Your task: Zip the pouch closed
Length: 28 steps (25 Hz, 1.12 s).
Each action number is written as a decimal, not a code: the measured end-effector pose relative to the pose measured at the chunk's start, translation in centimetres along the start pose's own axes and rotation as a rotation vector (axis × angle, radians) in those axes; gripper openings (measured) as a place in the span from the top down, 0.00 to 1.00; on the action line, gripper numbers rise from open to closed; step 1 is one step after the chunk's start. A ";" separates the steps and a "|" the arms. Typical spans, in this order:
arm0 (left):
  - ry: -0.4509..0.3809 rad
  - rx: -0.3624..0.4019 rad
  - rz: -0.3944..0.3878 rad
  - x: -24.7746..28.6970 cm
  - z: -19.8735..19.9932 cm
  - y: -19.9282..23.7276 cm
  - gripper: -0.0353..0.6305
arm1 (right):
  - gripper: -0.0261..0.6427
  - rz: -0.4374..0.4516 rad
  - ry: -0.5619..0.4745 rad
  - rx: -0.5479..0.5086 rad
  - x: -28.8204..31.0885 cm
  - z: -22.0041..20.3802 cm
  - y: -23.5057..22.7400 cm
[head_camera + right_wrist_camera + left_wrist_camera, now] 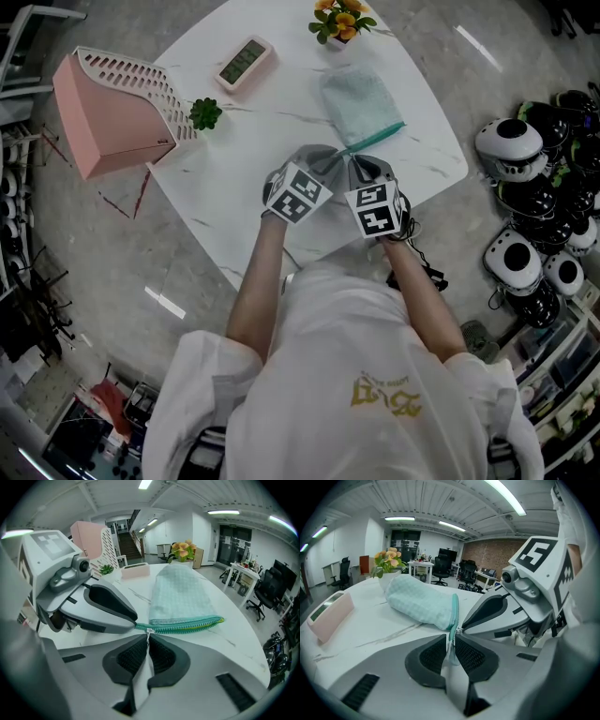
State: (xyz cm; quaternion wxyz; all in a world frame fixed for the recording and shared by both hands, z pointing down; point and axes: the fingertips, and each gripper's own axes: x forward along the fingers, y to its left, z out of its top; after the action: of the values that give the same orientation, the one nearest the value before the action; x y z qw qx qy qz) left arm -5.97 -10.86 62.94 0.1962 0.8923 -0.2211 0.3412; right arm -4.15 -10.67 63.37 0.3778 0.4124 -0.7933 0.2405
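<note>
A pale green mesh pouch (361,103) lies on the white table (253,178), its teal zipper (375,141) along the near edge. My left gripper (325,157) is shut on the zipper's end tab (451,639), which stands pinched between its pads. My right gripper (361,169) meets it tip to tip and is shut on the small metal zipper pull (148,633). In the right gripper view the zipper (187,625) runs away to the right, with the pouch (180,597) behind it. In the left gripper view the pouch (422,604) lies just beyond the jaws.
A pink slatted rack (112,108) stands at the table's left corner, with a small green plant (204,112) beside it. A pink clock (244,61) and a pot of flowers (339,19) sit at the far side. Black and white helmets (534,187) are heaped on the floor at the right.
</note>
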 end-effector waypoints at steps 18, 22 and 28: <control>0.061 0.103 0.019 0.7 -0.4 -0.6 0.89 | 0.94 0.006 0.004 -0.121 -0.2 0.0 0.2; 0.058 0.092 0.017 0.5 -0.5 -0.6 0.89 | 0.94 0.008 0.004 -0.128 -0.2 0.0 0.2; 0.058 0.090 0.019 0.4 -0.3 -0.5 0.89 | 0.94 0.010 0.004 -0.116 -0.3 0.2 -0.1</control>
State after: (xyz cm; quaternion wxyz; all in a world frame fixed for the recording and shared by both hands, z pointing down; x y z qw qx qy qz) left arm -5.60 -10.40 63.34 0.1590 0.8878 -0.2085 0.3782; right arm -4.02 -10.74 63.02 0.4015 0.3852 -0.8073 0.1967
